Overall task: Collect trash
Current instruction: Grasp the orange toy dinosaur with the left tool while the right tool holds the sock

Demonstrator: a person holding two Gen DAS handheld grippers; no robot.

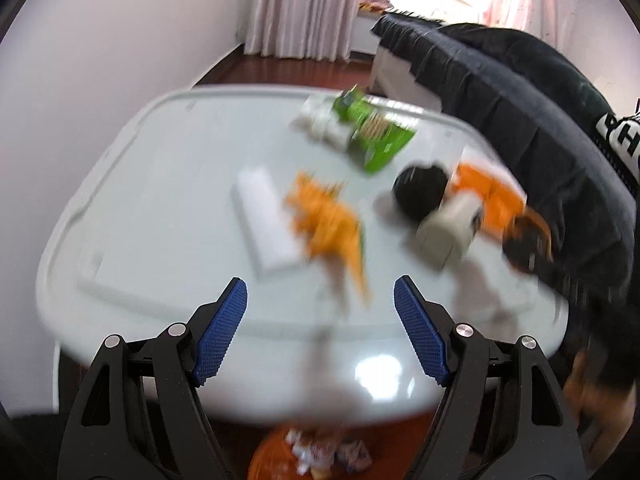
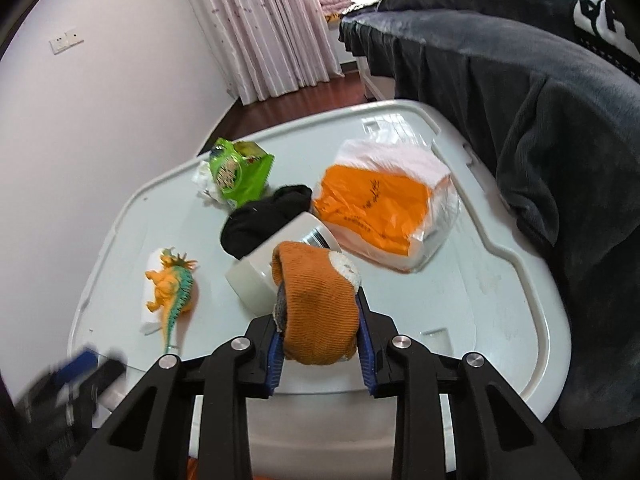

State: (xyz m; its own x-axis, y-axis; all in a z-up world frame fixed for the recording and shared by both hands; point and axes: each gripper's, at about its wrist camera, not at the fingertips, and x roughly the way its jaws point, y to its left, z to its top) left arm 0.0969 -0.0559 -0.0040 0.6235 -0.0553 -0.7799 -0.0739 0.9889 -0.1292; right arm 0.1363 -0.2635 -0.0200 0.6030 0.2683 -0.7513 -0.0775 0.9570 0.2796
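Note:
My right gripper is shut on an orange knit sock, held just above the white table. Behind the sock a white jar lies on its side against a black sock. Further back are a green snack bag, crumpled white tissue and an orange plastic bag in a clear wrapper. An orange toy dinosaur rests on white paper at the left. My left gripper hangs open over the near table edge with nothing between its pads; its view is blurred.
Below the near table edge stands an orange bin with several scraps in it. A dark blanket drapes along the table's right side. A white wall is on the left, and pink curtains hang at the back.

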